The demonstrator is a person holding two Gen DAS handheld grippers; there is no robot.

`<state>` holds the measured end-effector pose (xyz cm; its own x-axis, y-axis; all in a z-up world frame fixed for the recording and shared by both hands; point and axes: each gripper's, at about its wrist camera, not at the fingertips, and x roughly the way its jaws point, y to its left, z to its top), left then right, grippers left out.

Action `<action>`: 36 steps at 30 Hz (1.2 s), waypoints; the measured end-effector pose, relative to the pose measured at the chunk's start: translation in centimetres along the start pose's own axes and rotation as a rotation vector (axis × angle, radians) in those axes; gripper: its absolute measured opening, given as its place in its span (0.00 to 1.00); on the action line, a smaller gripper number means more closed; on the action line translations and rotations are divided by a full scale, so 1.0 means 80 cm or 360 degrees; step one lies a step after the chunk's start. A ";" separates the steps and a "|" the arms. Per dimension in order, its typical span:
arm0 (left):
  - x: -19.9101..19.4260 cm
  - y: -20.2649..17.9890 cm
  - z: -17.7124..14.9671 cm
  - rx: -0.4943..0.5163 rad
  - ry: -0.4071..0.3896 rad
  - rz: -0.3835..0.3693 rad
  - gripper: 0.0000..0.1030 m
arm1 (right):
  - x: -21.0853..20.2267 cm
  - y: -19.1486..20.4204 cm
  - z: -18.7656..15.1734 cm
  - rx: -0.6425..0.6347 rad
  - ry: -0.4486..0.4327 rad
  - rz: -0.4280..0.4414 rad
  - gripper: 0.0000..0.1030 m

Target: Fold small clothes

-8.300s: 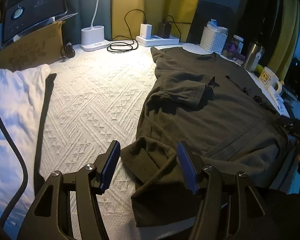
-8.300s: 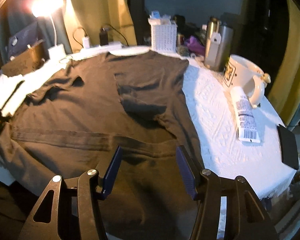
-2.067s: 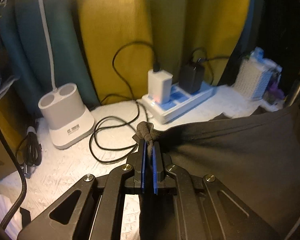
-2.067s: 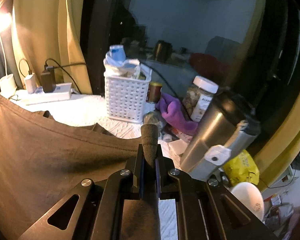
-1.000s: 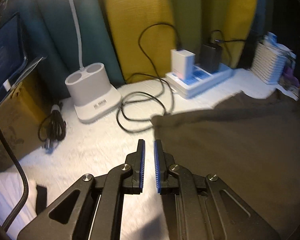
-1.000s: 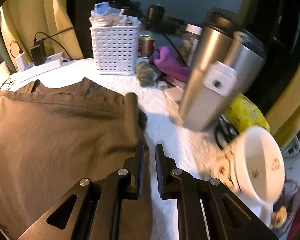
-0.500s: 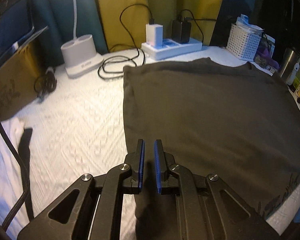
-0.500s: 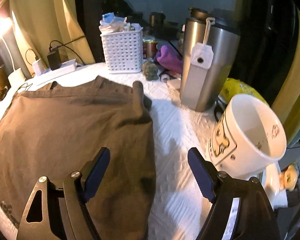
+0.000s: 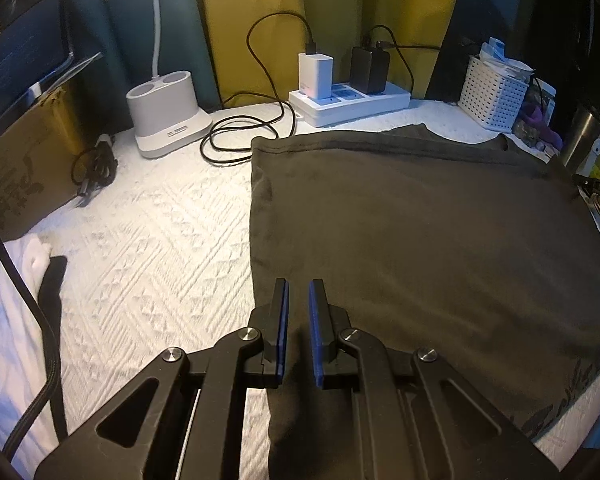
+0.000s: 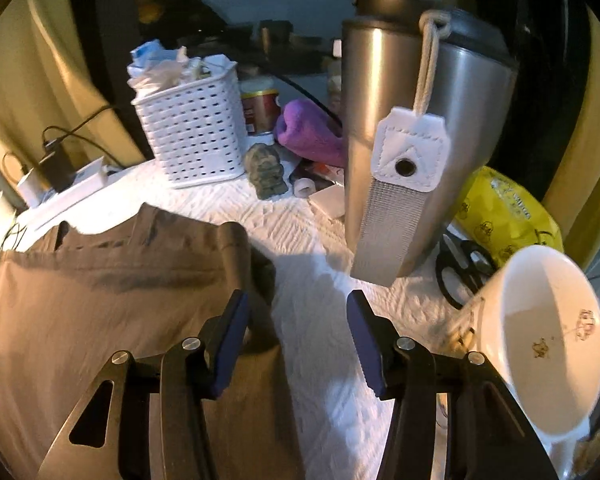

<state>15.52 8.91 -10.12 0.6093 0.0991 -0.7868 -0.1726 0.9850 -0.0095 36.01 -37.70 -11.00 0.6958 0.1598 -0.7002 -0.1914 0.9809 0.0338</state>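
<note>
Dark brown cloth shirt lies folded once on the white bumpy table. Left tool is clenched, empty; right tool is closing on nothing. Next, grab an edge and fold again.

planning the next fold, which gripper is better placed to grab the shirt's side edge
Left, probably. The left gripper, jaws nearly shut and empty, hangs over the dark shirt by its side edge. The right gripper, jaws closing on nothing, hangs mostly over the bare white cover.
</note>
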 end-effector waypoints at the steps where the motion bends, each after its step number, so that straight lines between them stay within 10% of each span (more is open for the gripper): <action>1: 0.003 0.000 0.002 0.0004 0.0003 -0.0003 0.10 | 0.003 -0.001 0.001 0.0018 0.0005 -0.0004 0.51; 31: 0.018 0.005 0.012 0.0026 -0.0028 -0.0056 0.10 | 0.027 0.056 -0.011 -0.0106 0.0110 0.0005 0.51; 36: 0.015 0.006 0.010 0.0019 -0.0037 -0.0061 0.24 | 0.023 0.073 -0.016 -0.0163 0.0101 -0.0010 0.50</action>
<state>16.78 9.57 -10.56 0.6329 0.0642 -0.7715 -0.1393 0.9897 -0.0319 35.32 -31.80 -12.99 0.6526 0.1430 -0.7441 -0.2590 0.9650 -0.0417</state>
